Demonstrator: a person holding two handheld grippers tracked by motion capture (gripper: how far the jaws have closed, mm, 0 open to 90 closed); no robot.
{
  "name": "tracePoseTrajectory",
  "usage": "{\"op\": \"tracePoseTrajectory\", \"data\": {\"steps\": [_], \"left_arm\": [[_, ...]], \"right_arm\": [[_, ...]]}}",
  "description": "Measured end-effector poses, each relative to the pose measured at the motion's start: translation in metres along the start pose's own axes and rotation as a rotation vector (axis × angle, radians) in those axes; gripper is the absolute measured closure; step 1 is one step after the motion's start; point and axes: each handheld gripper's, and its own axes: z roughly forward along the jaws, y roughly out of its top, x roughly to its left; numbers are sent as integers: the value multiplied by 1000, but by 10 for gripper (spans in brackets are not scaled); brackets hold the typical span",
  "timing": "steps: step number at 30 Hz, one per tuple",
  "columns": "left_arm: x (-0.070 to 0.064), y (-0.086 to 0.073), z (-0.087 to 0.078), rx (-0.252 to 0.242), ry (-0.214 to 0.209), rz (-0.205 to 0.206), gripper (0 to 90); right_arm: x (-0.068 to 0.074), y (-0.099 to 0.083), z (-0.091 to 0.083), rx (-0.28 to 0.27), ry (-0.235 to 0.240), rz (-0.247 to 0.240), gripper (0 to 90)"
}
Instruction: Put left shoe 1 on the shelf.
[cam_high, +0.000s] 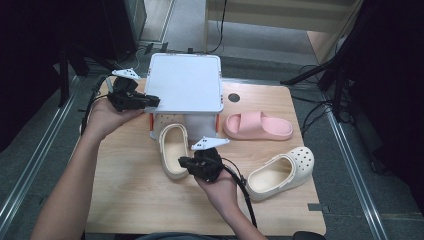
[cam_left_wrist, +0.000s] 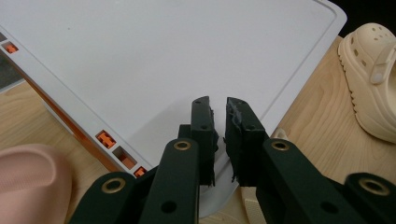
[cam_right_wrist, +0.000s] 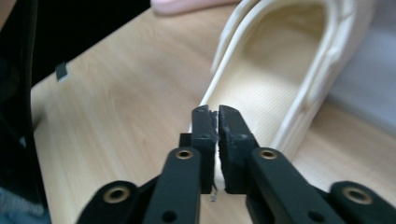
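Tongs on the right (cam_right_wrist: 218, 116) pinch the heel rim of a cream clog (cam_high: 173, 150) lying on the desk (cam_high: 125, 185) beside a white rack (cam_high: 186, 82), where the left tongs (cam_left_wrist: 219, 107) hover nearly closed, empty.

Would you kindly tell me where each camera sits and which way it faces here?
High view: above the person's side, looking forward and down on the table; both forearms, left gripper and right gripper show.
Left gripper view: rides the left gripper, looking over the white lid; its own jaws show.
Right gripper view: rides the right gripper, facing the cream clog whose heel rim it pinches.
Both gripper views share the table and the pink slide.
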Motion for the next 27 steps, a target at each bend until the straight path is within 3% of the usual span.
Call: {"op": "tracePoseTrajectory", "data": {"steps": [3,5,7,12,19,23,27], "left_arm": [[0,0,0,-3,-1,-6,813],[0,0,0,-3,0,-7,813],[0,0,0,-3,1,-6,813],[0,0,0,-4,7,-2,834],[0,-1,1,-10,4,-12,859],[1,-3,0,-19,0,-13,857],[2,-3,0,-22,-4,-13,857]], "right_arm": [[5,-12,1,4,25,-3,899],[9,-20,1,1,33,-32,900],[12,-29,3,8,15,-58,900],[11,-45,12,51,17,-33,900],[9,-48,29,153,-1,-59,900],[6,-42,35,171,-32,-89,900],[4,-37,36,170,-33,-88,900]]}}
